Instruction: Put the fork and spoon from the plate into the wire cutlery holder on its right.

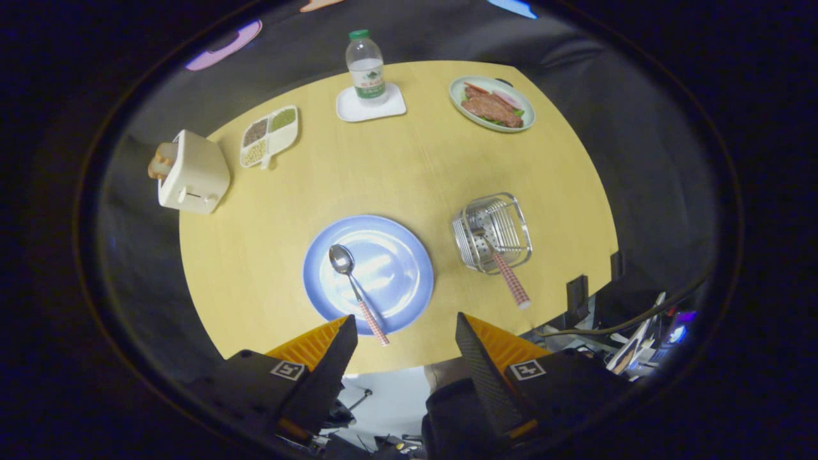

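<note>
You had a round pale-yellow wooden table (396,172) under you, its top catching a soft glare of overhead light. Around it hung the booth's dark cloth wall (626,121), creased in folds. Past the table's near edge you saw a pale grey floor (396,402), and off to the right a clutter of black cables (613,322).

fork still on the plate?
No. Just the spoon lies on the plate; the fork stands in the wire cutlery holder, and the gripper hangs open above the table edge.
</note>
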`<state>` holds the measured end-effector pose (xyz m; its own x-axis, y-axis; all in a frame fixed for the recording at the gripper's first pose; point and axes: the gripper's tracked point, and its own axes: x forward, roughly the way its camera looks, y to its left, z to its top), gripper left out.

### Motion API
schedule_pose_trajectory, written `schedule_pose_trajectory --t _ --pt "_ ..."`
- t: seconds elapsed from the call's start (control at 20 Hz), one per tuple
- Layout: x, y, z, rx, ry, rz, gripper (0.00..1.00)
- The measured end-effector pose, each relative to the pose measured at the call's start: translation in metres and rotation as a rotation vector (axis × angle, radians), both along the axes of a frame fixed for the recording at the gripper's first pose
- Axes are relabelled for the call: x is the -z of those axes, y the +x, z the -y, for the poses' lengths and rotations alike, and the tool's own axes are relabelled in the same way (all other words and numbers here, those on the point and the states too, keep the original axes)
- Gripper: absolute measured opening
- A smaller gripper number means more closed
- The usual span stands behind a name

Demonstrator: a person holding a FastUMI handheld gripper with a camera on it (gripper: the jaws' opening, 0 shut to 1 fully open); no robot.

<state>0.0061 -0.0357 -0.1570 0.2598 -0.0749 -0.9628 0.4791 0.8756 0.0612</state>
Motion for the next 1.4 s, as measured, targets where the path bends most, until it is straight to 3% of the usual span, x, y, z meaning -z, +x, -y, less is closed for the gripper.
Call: schedule_pose_trajectory --t 0.2,0.35,0.55,0.8,0.95,1.0,1.4 --pt "0.026 0.008 -0.012 -0.036 -0.102 0.163 1.00" --pt "0.057 0.010 -0.024 -0.139 -0.184 0.262 0.99" --pt "0.089 0.019 -0.058 -0.198 -0.181 0.437 0.97" --pt "0.116 0.013 -0.080 -0.286 -0.181 0.554 0.93" --pt "0.125 0.010 -0.082 -0.293 -0.180 0.604 0.92" --pt "0.131 0.009 -0.083 -0.298 -0.185 0.600 0.89" --pt "0.153 0.012 -0.090 -0.370 -0.159 0.573 0.34"
